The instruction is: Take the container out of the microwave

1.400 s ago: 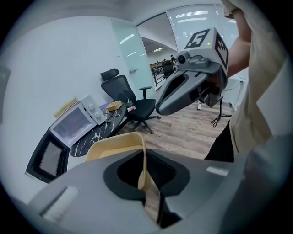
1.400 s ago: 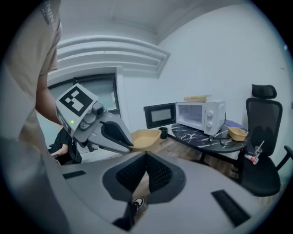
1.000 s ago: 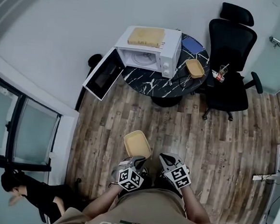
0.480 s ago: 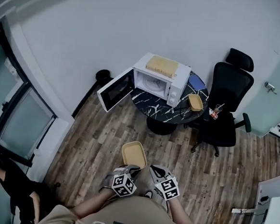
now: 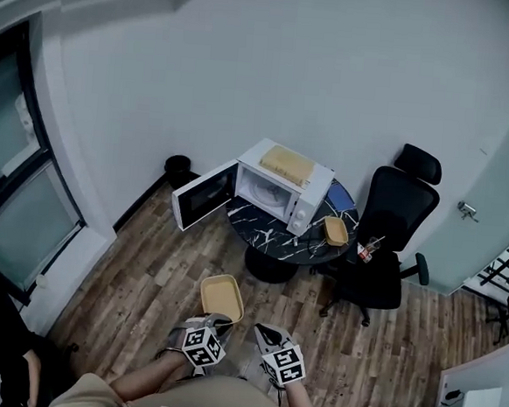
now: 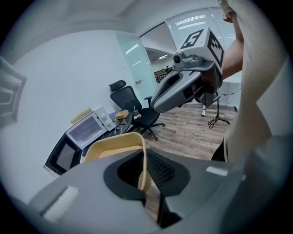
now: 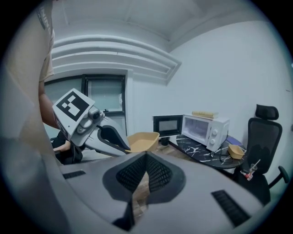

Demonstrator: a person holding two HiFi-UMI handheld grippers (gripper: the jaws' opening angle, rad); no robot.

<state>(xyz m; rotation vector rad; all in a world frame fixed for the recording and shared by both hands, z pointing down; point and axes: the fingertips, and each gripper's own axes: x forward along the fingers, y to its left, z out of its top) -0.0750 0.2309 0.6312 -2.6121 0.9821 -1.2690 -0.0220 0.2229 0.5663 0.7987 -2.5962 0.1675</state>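
L gripper [image 5: 215, 319] clamps container [image 5: 222, 296] rim; R gripper [image 5: 263, 331] jaws together, side by side.

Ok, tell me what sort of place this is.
Most likely an office break corner. A white microwave with its door open stands on a small round black marbled table. A black office chair sits beside the table, and the floor is wood-look planks.

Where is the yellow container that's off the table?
Head view, lower centre: the left gripper clamps the shallow yellow plastic container above the wooden floor, far from the open white microwave.
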